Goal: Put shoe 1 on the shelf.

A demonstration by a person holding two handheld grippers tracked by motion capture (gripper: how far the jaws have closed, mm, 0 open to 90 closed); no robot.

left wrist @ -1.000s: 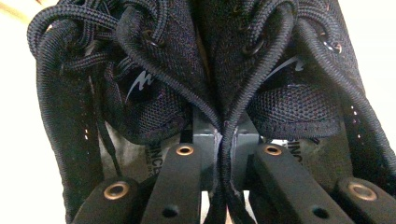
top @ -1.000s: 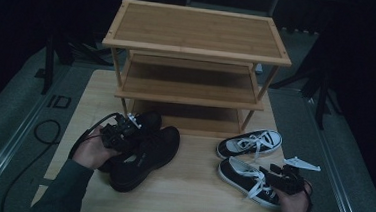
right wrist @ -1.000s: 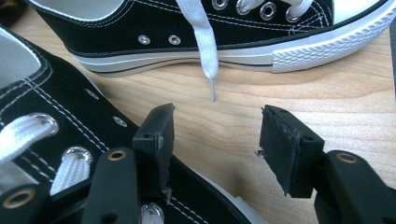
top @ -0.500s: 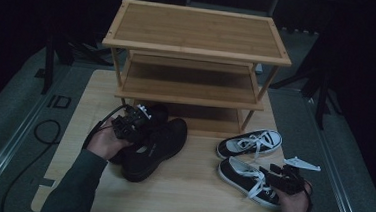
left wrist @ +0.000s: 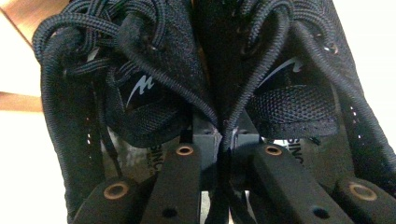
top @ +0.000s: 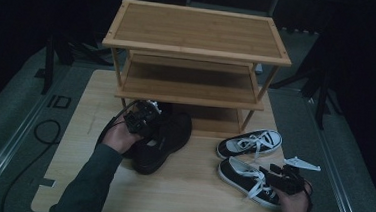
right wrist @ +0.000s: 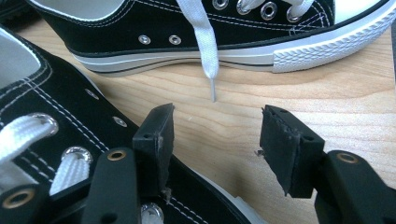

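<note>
the pair of black trainers has slid across the table toward the wooden rack since a moment ago, toes now just at the mouth of the bottom shelf. the left gripper has its jaws squeezed on the two inner collars (both shoes pinched together, laces bunched up in front), so it looks like they're headed for that lowest shelf. the right gripper hasn't budged: jaws wide, nothing between them, beside the nearer black-and-white sneaker; its mate lies just behind.
</note>
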